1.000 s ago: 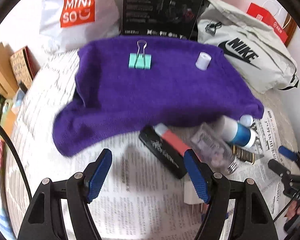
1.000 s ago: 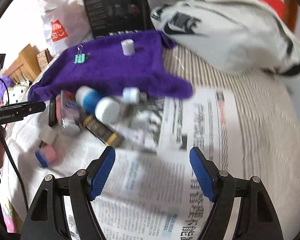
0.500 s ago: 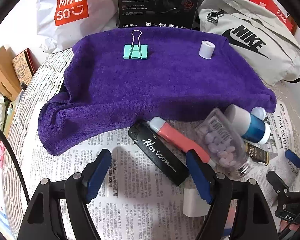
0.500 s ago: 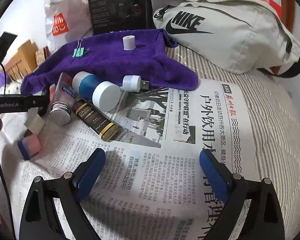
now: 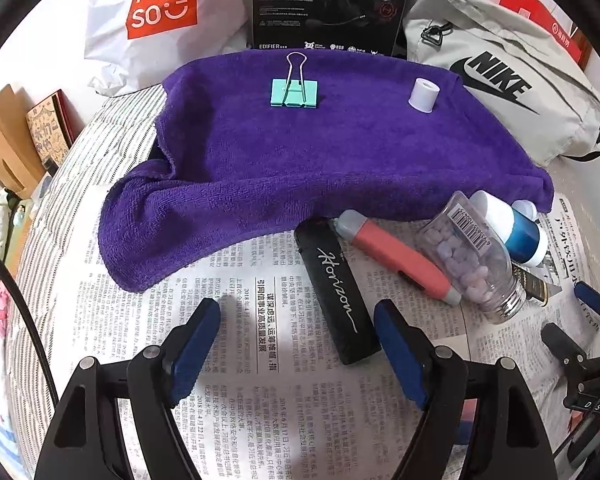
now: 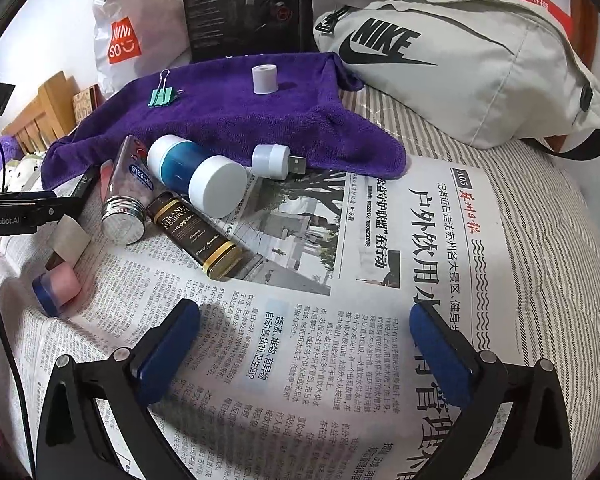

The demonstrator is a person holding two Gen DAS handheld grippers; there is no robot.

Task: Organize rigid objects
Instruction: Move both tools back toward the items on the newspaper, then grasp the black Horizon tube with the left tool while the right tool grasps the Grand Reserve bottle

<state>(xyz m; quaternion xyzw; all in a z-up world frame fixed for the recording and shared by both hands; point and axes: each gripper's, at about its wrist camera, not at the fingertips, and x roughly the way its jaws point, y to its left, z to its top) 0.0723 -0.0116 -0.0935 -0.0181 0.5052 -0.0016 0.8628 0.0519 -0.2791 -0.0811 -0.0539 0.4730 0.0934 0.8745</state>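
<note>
Pills filled the clear pill bottle (image 5: 474, 258), which lay on its side on the newspaper (image 6: 300, 340) just in front of the purple towel (image 5: 320, 160), steel cap toward the cameras. Touching it on its far side lay the blue-and-white bottle (image 6: 196, 174), also on its side; what it held could not be told. A dark flask (image 6: 198, 236) lay in front of those two, and a USB light (image 6: 274, 162) sat at the towel's front edge. Beside the pill bottle on its other side lay a red cutter (image 5: 396, 260) and then a black case (image 5: 338, 292), its far end against the towel.

On the towel itself stood a green clip (image 5: 295, 94) and a small white roll (image 5: 423, 96), well apart. Behind the towel stood a white bag (image 5: 160, 12), a black box (image 5: 332, 4) and a grey pouch (image 6: 452, 60). A pink block (image 6: 58, 288) and a card piece (image 6: 70, 238) lay in front of the towel's left end.

Left gripper (image 5: 298, 332) hung wide open and empty above bare newspaper in front of the towel, the case's near end between its fingers. Right gripper (image 6: 304, 338) was likewise spread wide, holding nothing, over open newspaper in front of the towel's right end.
</note>
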